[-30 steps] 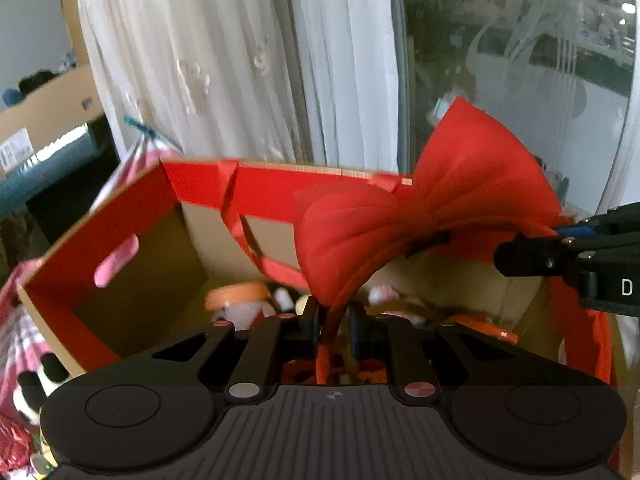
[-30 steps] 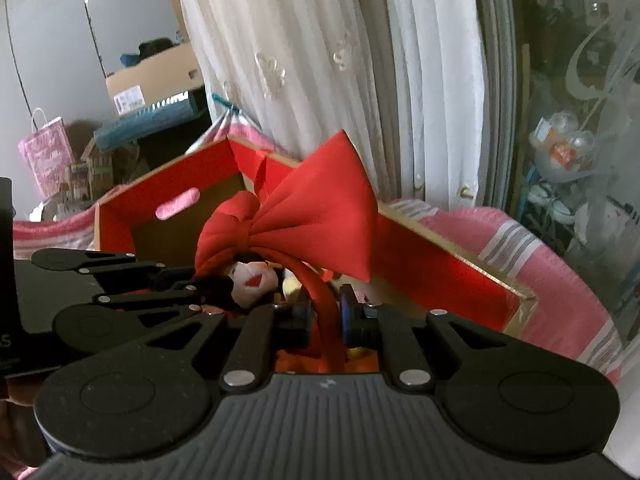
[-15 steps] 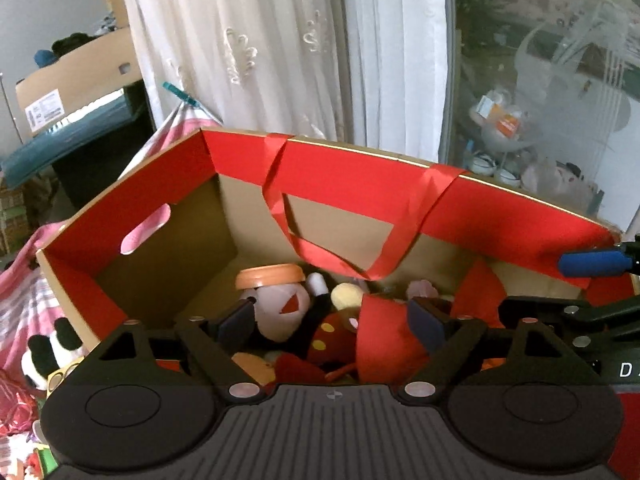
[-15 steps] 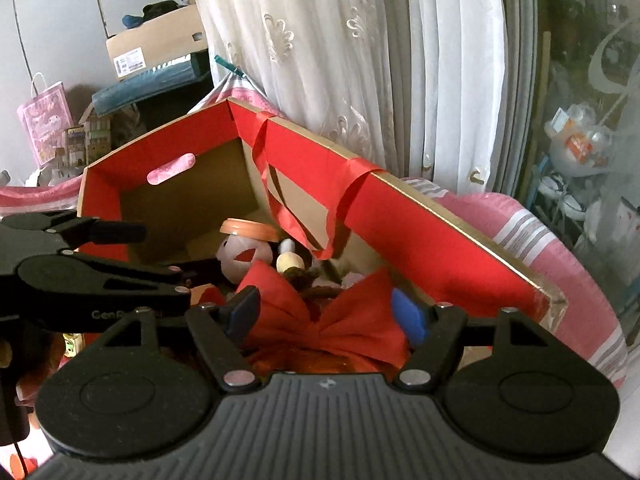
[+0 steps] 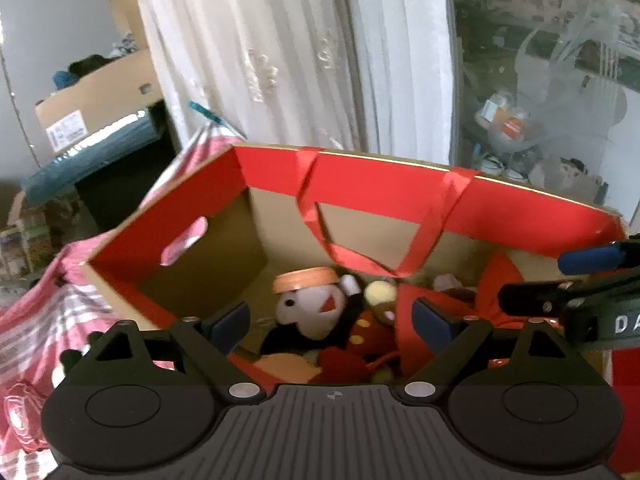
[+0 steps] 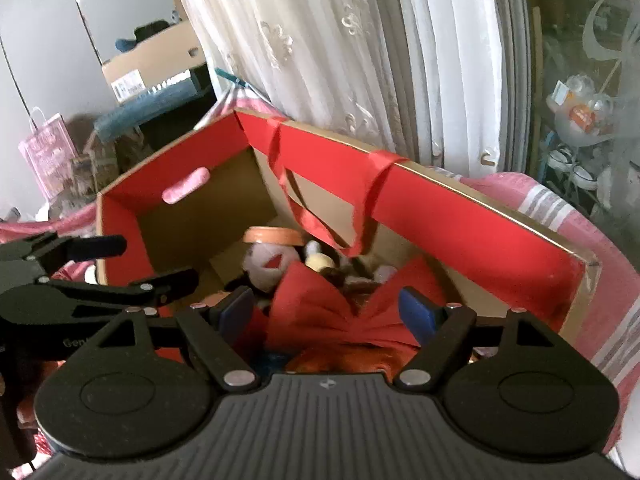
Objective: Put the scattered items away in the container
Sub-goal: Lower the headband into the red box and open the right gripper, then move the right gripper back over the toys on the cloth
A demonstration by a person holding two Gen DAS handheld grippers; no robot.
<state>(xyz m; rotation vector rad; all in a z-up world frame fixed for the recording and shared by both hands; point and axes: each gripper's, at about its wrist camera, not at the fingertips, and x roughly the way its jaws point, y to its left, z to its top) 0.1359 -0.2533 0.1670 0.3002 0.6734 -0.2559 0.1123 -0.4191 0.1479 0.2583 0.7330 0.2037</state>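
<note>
A red cardboard box (image 5: 400, 184) with ribbon handles stands open; it also shows in the right wrist view (image 6: 460, 216). Inside lie a plush doll with a white face and orange hat (image 5: 312, 304), also in the right wrist view (image 6: 272, 256), and a big red bow (image 6: 344, 316), partly seen in the left wrist view (image 5: 492, 284). My left gripper (image 5: 332, 320) is open and empty above the doll. My right gripper (image 6: 328, 312) is open and empty above the bow. Each gripper shows at the edge of the other's view.
The box rests on a pink striped cloth (image 6: 560, 208). White curtains (image 5: 300, 60) and a glass door (image 6: 580, 60) stand behind it. A cardboard carton (image 5: 96, 108) sits at the back left. A pink gift bag (image 6: 48, 152) stands far left.
Both grippers were shut on the red bow held above the box. They opened, the bow dropped into the box, and both grippers have drawn back slightly.
</note>
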